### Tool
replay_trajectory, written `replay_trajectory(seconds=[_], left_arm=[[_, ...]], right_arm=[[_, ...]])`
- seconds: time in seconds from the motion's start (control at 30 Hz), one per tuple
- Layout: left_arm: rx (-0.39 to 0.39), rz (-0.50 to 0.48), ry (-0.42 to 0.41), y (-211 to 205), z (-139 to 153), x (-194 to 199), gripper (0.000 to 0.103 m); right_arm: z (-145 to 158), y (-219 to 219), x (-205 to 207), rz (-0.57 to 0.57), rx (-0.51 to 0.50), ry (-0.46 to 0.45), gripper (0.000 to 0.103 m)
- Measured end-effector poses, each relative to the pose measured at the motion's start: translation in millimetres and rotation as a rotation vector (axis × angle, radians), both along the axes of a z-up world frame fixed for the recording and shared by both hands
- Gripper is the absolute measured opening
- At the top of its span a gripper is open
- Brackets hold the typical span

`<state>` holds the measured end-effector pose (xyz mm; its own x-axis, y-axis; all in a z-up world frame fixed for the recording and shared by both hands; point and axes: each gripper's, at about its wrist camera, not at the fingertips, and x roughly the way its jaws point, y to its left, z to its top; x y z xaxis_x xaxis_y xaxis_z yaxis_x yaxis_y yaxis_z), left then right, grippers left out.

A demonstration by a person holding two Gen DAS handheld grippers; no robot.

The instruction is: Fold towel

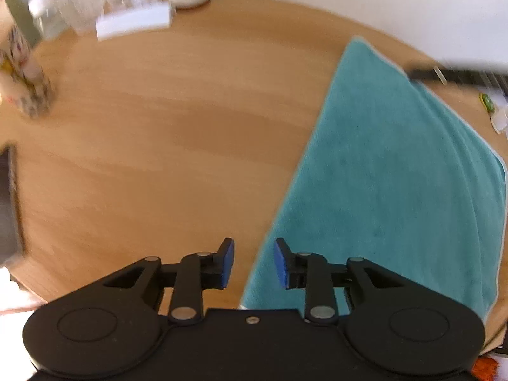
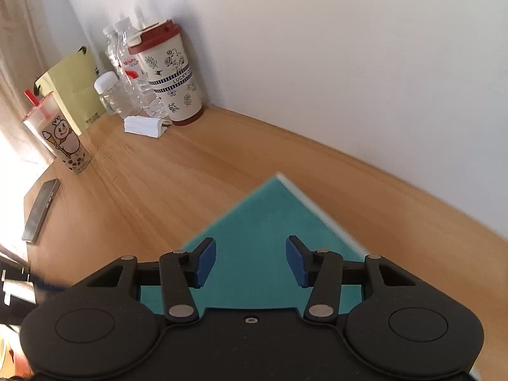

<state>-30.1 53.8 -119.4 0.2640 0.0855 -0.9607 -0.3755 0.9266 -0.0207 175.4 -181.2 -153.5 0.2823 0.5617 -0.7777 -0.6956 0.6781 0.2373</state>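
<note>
Wooden tabletop (image 1: 158,133) carries a flat teal towel (image 1: 397,171), with the left gripper (image 1: 254,262) and right gripper (image 2: 250,262) both spread empty above it.

My left gripper (image 1: 254,262) hangs over the table (image 1: 158,146) just beside the near left edge of the towel (image 1: 397,171), which lies flat to my right and runs back toward the wall. My right gripper (image 2: 250,260) sits above that towel, its far corner pointing ahead toward the wall. Far off to the left, against the wall, a tumbler (image 2: 171,76) stands with bottles (image 2: 133,73) and a paper bag (image 2: 73,85) to its left, a small folded packet (image 2: 144,125) before them, a drink cup (image 2: 60,136) nearer, and a phone (image 2: 41,211) by the table's left edge.
</note>
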Motion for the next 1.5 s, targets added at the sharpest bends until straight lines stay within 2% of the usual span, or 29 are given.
replay_trajectory(seconds=[0.03,0.1,0.2,0.3,0.37,0.43,0.53,0.6,0.67,0.7,0.83,0.97,1.0,1.17,1.2,1.3,1.37,1.43,1.5], left_arm=[[0.008,-0.01,-0.014,6.3,5.5,6.7,0.032],[0.018,-0.028,-0.04,18.4,15.2,20.6,0.046],[0.035,-0.101,-0.061,27.5,15.8,47.4,0.046],[0.028,-0.23,-0.089,29.5,6.4,85.1,0.046],[0.014,-0.291,-0.103,32.3,4.6,98.9,0.046],[-0.029,-0.398,-0.1,35.3,-3.7,123.3,0.046],[-0.034,-0.543,-0.074,33.9,-15.1,148.2,0.046],[-0.018,-0.596,-0.071,27.9,-20.0,160.9,0.046],[-0.009,-0.64,-0.081,27.2,-24.6,174.9,0.046],[0.007,-0.664,-0.092,27.3,-28.5,185.2,0.046],[0.055,-0.712,-0.049,26.0,-45.0,212.1,0.046],[0.037,-0.734,-0.049,20.7,-58.4,229.0,0.046],[0.035,-0.737,-0.05,18.8,-61.7,232.7,0.052],[0.032,-0.789,-0.082,6.1,-66.2,241.0,0.055],[0.018,-0.798,-0.084,3.8,-66.2,241.0,0.051],[-0.02,-0.832,-0.096,-3.6,-65.7,240.0,0.039],[-0.013,-0.848,-0.108,-8.1,-66.7,238.9,0.033],[-0.017,-0.866,-0.127,-13.3,-67.9,238.0,0.03],[-0.045,-0.881,-0.133,-16.6,-68.5,238.8,0.005]], right_arm=[[1.3,-8.6,-12.3,-0.024,0.002,0.006,0.054],[1.6,-20.2,-34.2,-0.064,0.021,0.028,0.054],[-3.0,-29.7,-81.9,-0.165,0.006,0.019,0.054],[-14.2,-26.8,-118.0,-0.281,-0.035,0.051,0.054],[-20.3,-21.7,-150.6,-0.406,-0.02,0.09,0.054],[-20.0,-11.4,-171.9,-0.479,-0.016,0.083,0.054],[-17.4,23.8,-210.8,-0.565,-0.017,0.054,0.054],[-17.4,53.4,-228.6,-0.603,-0.048,0.04,0.054],[-19.1,65.5,-234.8,-0.649,-0.038,0.062,0.054],[-20.1,73.9,-239.1,-0.652,-0.014,0.069,0.054],[-21.7,113.0,-248.8,-0.589,-0.075,0.005,0.054],[-33.1,124.9,-247.4,-0.551,-0.096,0.012,0.054],[-35.9,129.2,-247.1,-0.535,-0.117,-0.005,0.054],[-44.4,144.0,-247.8,-0.479,-0.197,-0.048,0.053],[-46.5,147.1,-249.2,-0.465,-0.214,-0.055,0.052],[-51.7,157.2,-252.2,-0.452,-0.279,-0.076,0.036],[-52.5,157.4,-251.9,-0.473,-0.291,-0.092,0.031],[-51.9,154.0,-249.0,-0.501,-0.282,-0.079,0.016],[-50.7,146.2,-245.9,-0.545,-0.265,-0.061,0.012]])
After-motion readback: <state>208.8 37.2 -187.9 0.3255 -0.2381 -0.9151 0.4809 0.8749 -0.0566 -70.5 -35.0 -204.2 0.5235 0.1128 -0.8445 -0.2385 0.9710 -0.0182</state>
